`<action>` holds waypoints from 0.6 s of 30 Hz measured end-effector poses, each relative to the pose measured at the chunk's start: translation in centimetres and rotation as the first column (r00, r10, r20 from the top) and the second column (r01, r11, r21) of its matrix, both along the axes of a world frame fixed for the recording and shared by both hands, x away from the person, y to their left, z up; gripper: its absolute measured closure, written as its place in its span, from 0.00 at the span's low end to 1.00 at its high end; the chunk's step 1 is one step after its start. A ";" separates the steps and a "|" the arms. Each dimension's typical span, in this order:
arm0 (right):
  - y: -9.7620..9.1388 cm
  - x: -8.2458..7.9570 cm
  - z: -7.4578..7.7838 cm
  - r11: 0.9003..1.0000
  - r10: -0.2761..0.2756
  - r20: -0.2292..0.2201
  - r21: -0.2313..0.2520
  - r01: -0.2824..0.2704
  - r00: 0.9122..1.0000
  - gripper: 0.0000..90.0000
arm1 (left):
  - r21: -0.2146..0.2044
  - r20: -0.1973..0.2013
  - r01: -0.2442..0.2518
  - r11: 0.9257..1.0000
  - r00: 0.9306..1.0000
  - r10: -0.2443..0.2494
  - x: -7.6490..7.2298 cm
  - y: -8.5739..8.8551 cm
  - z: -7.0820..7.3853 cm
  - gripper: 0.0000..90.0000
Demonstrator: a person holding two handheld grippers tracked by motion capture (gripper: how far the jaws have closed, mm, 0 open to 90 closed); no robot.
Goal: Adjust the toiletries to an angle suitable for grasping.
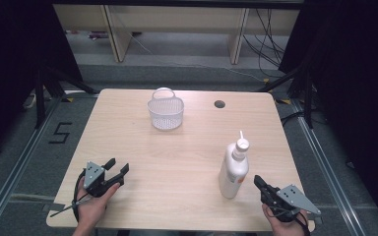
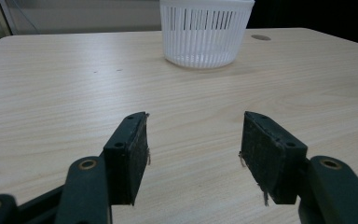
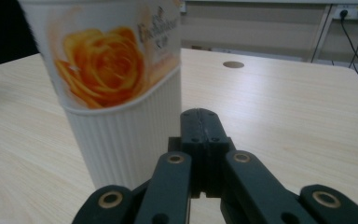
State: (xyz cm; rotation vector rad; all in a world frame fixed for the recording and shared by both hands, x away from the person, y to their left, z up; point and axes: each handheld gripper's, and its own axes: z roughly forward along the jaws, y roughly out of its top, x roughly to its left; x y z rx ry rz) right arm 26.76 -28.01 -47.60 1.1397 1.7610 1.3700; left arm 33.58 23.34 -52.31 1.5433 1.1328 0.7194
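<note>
Bottle (image 1: 234, 169): white plastic, tall, upright near the right front of the table (image 1: 177, 162), with a narrow neck and a thin spout at the top. The right gripper (image 1: 259, 182) sits just beside its base, jaws pressed together with nothing between them; in the right gripper view the closed tips lie close to the ribbed lower wall of the bottle (image 3: 116, 93), and contact cannot be confirmed. The left gripper (image 1: 117, 168) rests at the left front of the table, well apart from the bottle, jaws spread wide and empty.

Handling, by estimate: the body is rigid plastic, moderately heavy if filled, and top-heavy enough to tip under a push near the neck. The ribbed lower section offers the better purchase; the smooth printed label above it, showing an orange rose, is likely more slippery. Grasp across the lower or middle body with the jaws first opened wide.

A white perforated basket (image 1: 166, 112) stands empty toward the far side of the table.
</note>
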 end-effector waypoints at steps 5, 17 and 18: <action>0.4 0.3 0.5 0.999 0.025 0.028 -0.027 -0.024 0.999 1.00 | 0.005 -0.002 0.003 1.000 1.000 -0.003 0.1 -0.1 0.0 0.45; 1.7 1.1 0.8 0.997 0.073 0.033 -0.039 -0.072 0.997 1.00 | 0.010 -0.015 0.000 1.000 1.000 0.000 0.0 0.0 0.1 0.45; 1.8 1.0 0.9 0.997 0.070 0.022 -0.026 -0.069 0.997 1.00 | 0.003 -0.006 0.005 1.000 1.000 -0.005 0.1 0.0 0.0 0.45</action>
